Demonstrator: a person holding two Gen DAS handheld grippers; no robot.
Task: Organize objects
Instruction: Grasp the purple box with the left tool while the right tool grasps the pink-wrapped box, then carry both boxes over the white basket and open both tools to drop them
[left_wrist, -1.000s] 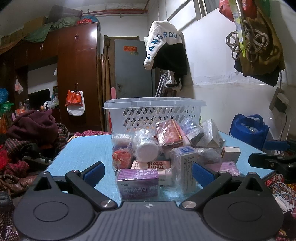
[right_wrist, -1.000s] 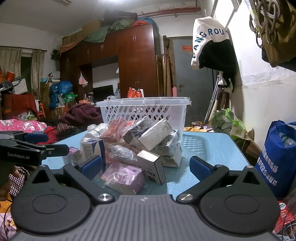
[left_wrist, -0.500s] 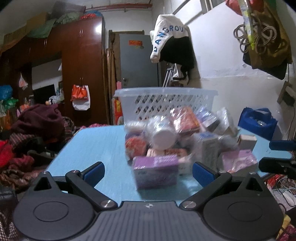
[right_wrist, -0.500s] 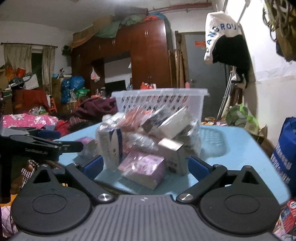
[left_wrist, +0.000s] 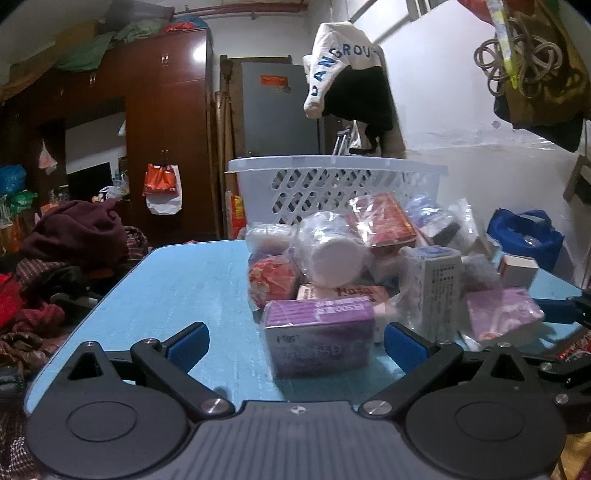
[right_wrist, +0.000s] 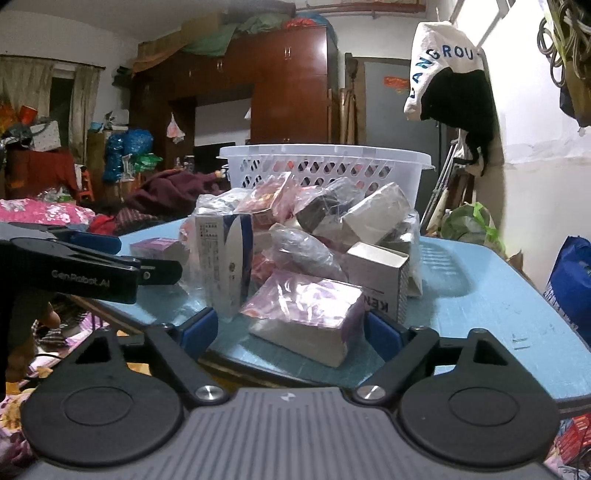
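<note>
On the blue desk (left_wrist: 177, 280) a heap of bagged boxes and packets lies in front of a white slatted basket (left_wrist: 332, 181), which stands at the far side and looks bare of goods from this low angle, though its inside is hidden. The step in hand appears to be the first approach: both grippers are lined up on the near edge of the heap, each facing a purple box.

The left gripper (left_wrist: 295, 341) has its fingers spread wide, with the bagged purple box (left_wrist: 319, 334) lying between and just ahead of the blue pads; neither pad presses on it. The right gripper (right_wrist: 291, 328) faces the other wrapped purple box (right_wrist: 306, 310), which lies tilted at the desk's near edge. Its fingers have just been closing a little but stand wide, one pad close on each side of the box, and no grip is made yet.

The next move seems to call for each gripper to push slightly forward so the pads reach past the box's front corners, then close squarely on the short sides. The plastic wrapping is loose and slick, so the squeeze should bear on the carton, not the film. A lift clear of the neighbouring white carton (right_wrist: 225, 258) and the grey box (right_wrist: 380, 277) would follow, then a carry over the heap to the basket.
</note>
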